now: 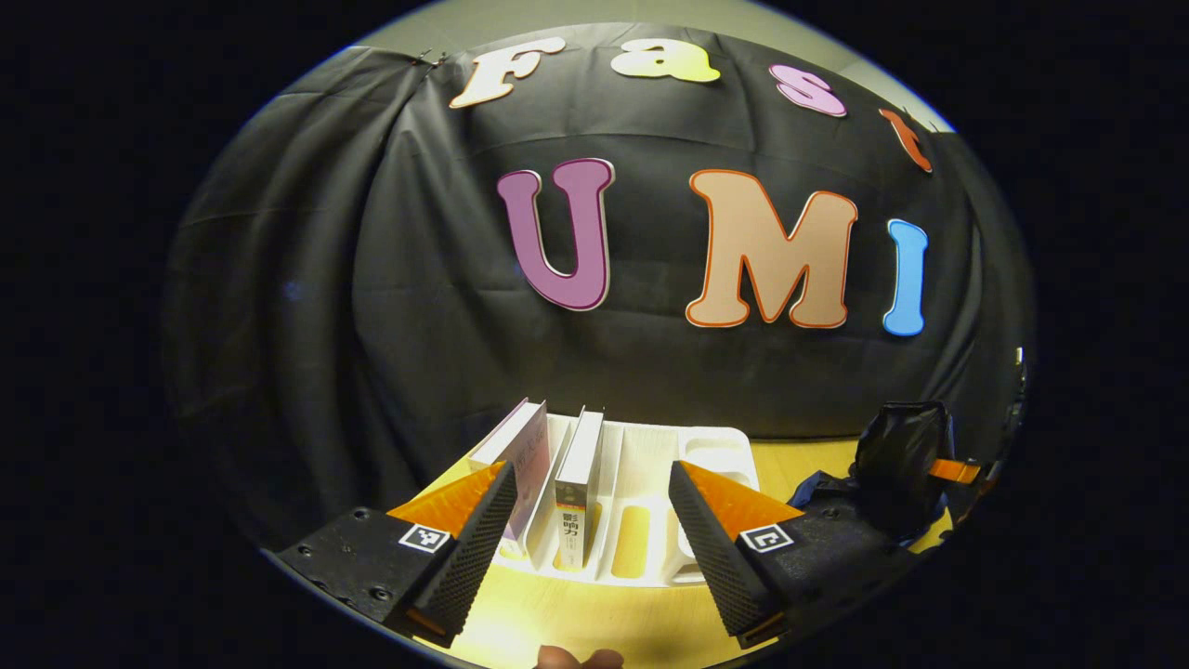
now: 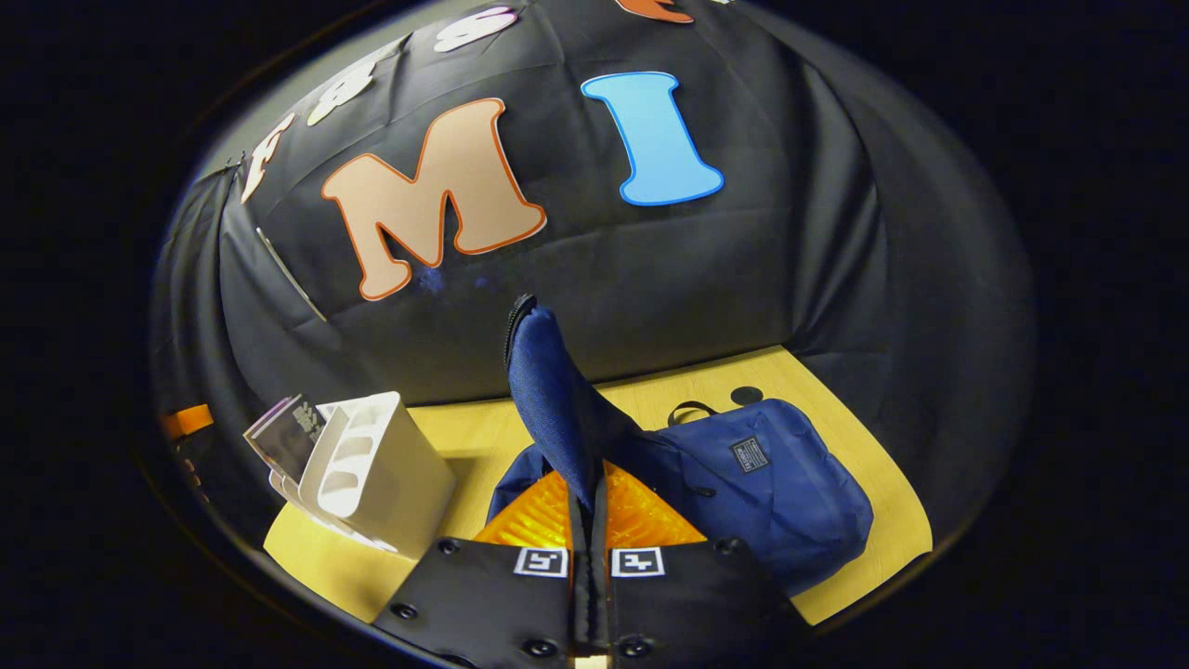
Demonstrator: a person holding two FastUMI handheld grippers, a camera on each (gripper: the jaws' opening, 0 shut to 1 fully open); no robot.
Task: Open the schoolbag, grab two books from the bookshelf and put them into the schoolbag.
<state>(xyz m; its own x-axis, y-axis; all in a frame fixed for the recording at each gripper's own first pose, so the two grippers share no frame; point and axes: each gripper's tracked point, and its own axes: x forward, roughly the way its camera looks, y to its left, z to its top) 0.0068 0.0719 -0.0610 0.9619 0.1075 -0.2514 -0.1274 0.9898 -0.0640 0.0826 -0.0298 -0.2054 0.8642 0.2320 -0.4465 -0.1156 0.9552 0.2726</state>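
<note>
In the left gripper view a white bookshelf [image 1: 650, 483] stands on the wooden table with two upright books in its slots: a purple-covered book [image 1: 522, 451] at the left and a white book [image 1: 578, 488] beside it. My left gripper [image 1: 590, 520] hangs open just in front of them, the white book in line with the gap. In the right gripper view the blue schoolbag [image 2: 771, 492] lies on the table. My right gripper [image 2: 590, 506] is shut on the schoolbag's flap [image 2: 548, 390] and holds it lifted upright. The bookshelf [image 2: 372, 465] stands to its left.
The black cloth wall closes off the back of the table. In the left gripper view the other gripper [image 1: 906, 455] and part of the bag show at the right. A black disc [image 2: 746, 395] lies on the table behind the bag.
</note>
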